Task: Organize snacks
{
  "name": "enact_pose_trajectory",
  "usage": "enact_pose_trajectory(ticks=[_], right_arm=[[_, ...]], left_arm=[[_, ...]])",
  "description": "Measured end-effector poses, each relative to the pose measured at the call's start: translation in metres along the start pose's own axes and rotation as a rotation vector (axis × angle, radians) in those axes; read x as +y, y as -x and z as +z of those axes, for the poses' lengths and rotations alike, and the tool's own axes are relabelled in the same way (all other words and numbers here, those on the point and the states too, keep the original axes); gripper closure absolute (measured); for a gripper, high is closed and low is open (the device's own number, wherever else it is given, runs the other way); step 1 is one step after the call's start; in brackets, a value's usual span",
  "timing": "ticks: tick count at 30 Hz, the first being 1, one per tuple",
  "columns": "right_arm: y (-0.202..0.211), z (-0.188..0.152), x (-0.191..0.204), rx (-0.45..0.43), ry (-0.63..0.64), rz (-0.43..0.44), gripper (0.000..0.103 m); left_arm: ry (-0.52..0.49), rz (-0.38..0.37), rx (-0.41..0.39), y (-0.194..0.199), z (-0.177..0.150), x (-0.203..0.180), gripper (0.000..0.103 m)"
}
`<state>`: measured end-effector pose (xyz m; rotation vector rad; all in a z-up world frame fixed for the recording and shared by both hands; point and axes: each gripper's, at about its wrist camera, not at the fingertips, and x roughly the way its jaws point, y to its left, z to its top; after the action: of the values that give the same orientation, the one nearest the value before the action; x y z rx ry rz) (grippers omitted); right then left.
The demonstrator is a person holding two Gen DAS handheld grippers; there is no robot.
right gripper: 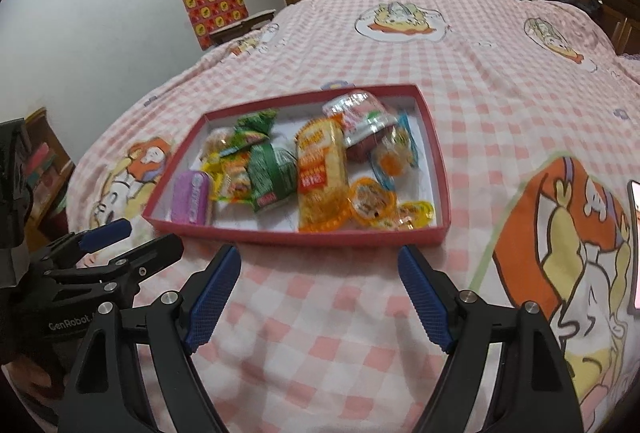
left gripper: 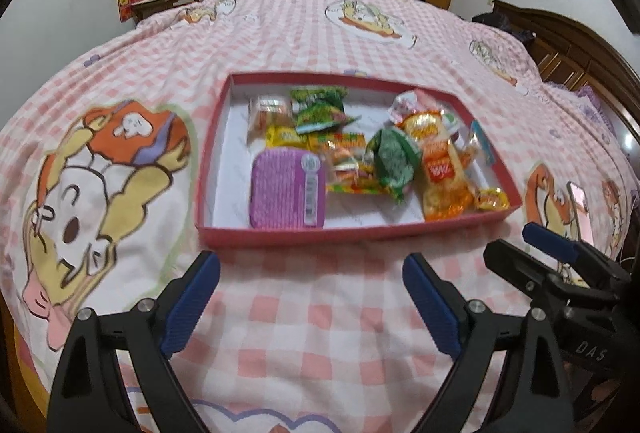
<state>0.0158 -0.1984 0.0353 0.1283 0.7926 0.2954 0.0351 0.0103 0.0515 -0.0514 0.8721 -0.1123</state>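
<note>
Snacks sit in a red box on the bed

Snacks [left gripper: 360, 157] lie all together in a flat red box [left gripper: 352, 233] with a white floor. The box rests on a pink checked blanket [left gripper: 320, 313] with cartoon pictures. A purple pack [left gripper: 286, 189] lies at the near left of the box, a green bag [left gripper: 394, 157] sits in the middle, and a long orange bag [right gripper: 320, 173] lies beside it. Small yellow sweets [right gripper: 414, 213] sit in the near right corner. The left gripper [left gripper: 312, 305] hangs just in front of the box, jaws spread wide, with nothing in them. The right gripper [right gripper: 320, 297] is beside it, spread wide too, and grasps nothing
</note>
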Motion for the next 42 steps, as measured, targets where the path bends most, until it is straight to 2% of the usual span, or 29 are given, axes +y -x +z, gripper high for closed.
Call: enact_pose_trajectory(ticks=[7, 14, 22, 42], right_arm=[[-0.016, -0.01, -0.003, 0.027, 0.006, -0.049, 0.02], [-0.033, -0.016, -0.011, 0.068, -0.018, -0.075, 0.02], [-0.039, -0.024, -0.009, 0.066, -0.006, -0.102, 0.02], [-0.038, -0.028, -0.007, 0.053, 0.002, -0.11, 0.02]], left_arm=[[-0.04, 0.046, 0.022, -0.02, -0.008, -0.007, 0.008], [-0.033, 0.057, 0.062, -0.039, -0.015, -0.008, 0.008], [-0.039, 0.08, 0.048, -0.044, -0.02, -0.01, 0.008], [-0.039, 0.08, 0.039, -0.046, -0.023, -0.009, 0.008]])
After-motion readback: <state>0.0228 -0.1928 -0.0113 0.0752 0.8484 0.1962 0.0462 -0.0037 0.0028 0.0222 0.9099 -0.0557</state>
